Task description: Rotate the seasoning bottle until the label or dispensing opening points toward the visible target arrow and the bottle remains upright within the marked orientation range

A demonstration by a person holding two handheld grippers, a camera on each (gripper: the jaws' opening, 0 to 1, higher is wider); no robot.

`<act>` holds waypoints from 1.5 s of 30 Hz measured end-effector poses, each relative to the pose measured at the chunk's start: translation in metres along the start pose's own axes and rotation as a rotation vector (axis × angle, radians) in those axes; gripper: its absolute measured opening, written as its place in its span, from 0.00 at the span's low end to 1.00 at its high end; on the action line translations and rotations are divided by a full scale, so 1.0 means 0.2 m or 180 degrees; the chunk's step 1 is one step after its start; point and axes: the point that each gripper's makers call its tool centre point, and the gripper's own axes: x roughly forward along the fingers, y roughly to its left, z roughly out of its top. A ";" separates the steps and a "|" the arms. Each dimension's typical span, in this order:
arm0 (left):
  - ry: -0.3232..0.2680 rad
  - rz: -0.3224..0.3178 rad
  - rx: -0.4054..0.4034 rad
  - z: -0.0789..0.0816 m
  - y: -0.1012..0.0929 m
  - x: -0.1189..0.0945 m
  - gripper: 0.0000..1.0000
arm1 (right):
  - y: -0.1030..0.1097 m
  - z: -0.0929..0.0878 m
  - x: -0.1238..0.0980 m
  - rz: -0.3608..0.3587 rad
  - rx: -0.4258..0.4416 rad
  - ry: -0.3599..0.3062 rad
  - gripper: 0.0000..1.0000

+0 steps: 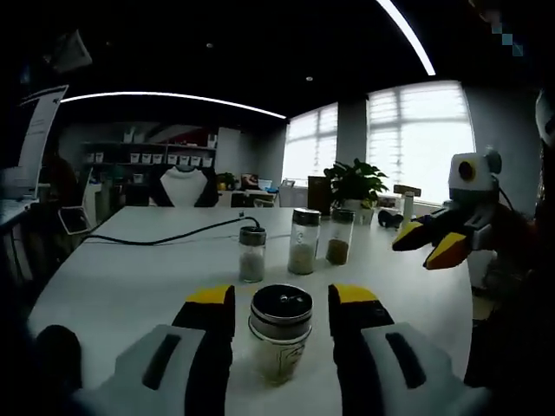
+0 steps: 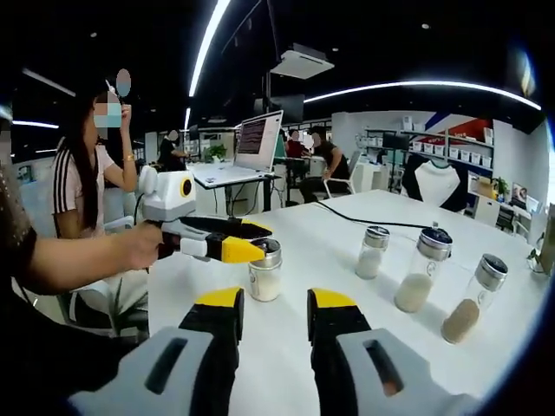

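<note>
Bright windows (image 1: 421, 130), curved ceiling light strips (image 2: 434, 85), white table (image 1: 130, 277), wall shelves (image 2: 451, 156).

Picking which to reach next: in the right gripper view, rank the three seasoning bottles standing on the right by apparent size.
1. Middle bottle of white powder, largest.
2. Tilted-looking bottle of brown powder, close; fisheye edge makes this unsure.
3. Far short bottle, smallest, though farther from the camera.
</note>
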 end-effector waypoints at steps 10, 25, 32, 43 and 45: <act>-0.0078 0.0272 0.0046 0.09 -0.12 -0.07 0.63 | -0.17 -0.07 0.02 -0.0495 0.0103 -0.0281 0.33; -0.0092 0.0523 0.0155 0.14 -0.14 -0.17 0.75 | -0.43 -0.16 0.21 -0.1025 0.0247 -0.0619 0.35; -0.0084 0.0536 0.0152 0.15 -0.11 -0.18 0.74 | -0.54 -0.11 0.39 -0.1078 0.0202 -0.0609 0.34; -0.0040 0.0495 0.0128 0.15 -0.08 -0.15 0.72 | -0.76 -0.02 0.58 -0.1239 0.0191 -0.0684 0.32; -0.0043 0.0483 0.0109 0.15 -0.08 -0.14 0.71 | -0.78 0.01 0.60 -0.1256 0.0167 -0.0700 0.32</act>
